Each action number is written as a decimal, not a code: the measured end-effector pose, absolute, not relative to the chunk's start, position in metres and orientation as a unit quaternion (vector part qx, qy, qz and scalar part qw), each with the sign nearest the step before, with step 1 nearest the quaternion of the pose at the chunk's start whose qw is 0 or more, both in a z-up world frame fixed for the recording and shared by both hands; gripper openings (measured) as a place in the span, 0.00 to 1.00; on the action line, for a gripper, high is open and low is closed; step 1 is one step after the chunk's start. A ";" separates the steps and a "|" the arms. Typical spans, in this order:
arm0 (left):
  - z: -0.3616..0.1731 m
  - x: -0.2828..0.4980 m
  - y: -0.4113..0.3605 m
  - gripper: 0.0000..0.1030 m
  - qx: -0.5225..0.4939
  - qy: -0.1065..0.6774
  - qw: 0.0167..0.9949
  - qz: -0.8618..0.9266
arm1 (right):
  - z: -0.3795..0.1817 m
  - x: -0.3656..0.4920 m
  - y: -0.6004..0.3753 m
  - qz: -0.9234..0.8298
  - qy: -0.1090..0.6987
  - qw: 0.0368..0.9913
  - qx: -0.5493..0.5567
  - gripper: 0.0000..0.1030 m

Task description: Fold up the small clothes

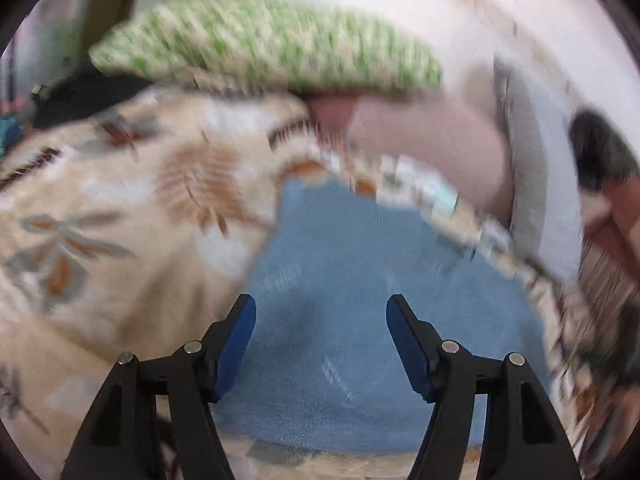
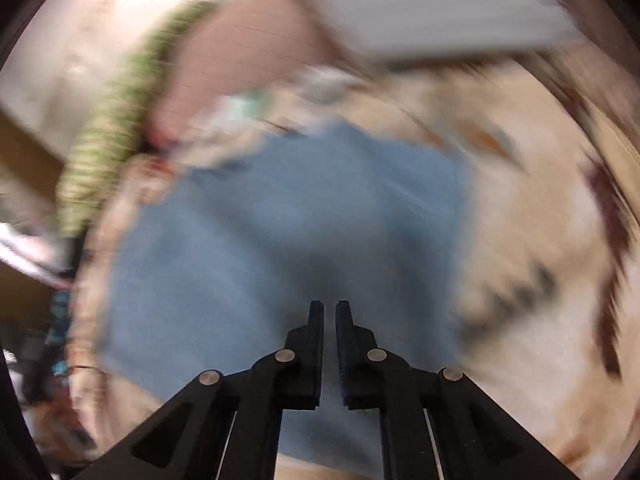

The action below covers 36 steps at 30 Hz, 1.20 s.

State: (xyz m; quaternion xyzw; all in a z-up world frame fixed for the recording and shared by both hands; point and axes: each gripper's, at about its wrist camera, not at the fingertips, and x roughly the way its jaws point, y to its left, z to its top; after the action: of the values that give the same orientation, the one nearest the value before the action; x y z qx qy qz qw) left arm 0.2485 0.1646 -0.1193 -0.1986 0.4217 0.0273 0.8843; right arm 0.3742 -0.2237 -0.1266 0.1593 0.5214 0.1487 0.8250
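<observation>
Both grippers, left (image 1: pixel 320 308) agape, right (image 2: pixel 329 312) closed, tilt over blue cloth (image 1: pixel 360 280).

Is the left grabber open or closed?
Open. The left gripper has a wide gap between its blue pads, with nothing between them, above the blue cloth.

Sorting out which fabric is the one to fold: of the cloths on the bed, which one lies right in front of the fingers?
The plain blue cloth, flat on the floral beige bedspread; the green-patterned pillow lies far behind it.
</observation>
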 end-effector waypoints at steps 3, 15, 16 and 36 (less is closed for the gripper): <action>-0.156 0.261 0.159 0.66 -0.171 0.470 0.865 0.047 | -0.121 0.424 -0.188 0.215 0.517 0.810 0.174 0.14; -0.133 0.245 0.170 0.67 -0.180 0.413 0.887 0.101 | -0.168 0.473 -0.206 0.109 0.518 0.836 0.141 0.10; -0.138 0.246 0.169 0.68 -0.177 0.426 0.881 0.100 | -0.189 0.482 -0.213 0.059 0.554 0.820 0.130 0.10; -0.129 0.237 0.200 0.68 -0.248 0.402 0.870 0.140 | -0.162 0.425 -0.105 0.209 0.524 0.807 0.174 0.18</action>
State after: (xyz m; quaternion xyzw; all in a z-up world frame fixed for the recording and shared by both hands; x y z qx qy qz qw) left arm 0.2366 0.1997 -0.1288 -0.2478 0.4019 0.1401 0.8703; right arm 0.4251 -0.1049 -0.1621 0.1743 0.5242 0.2093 0.8069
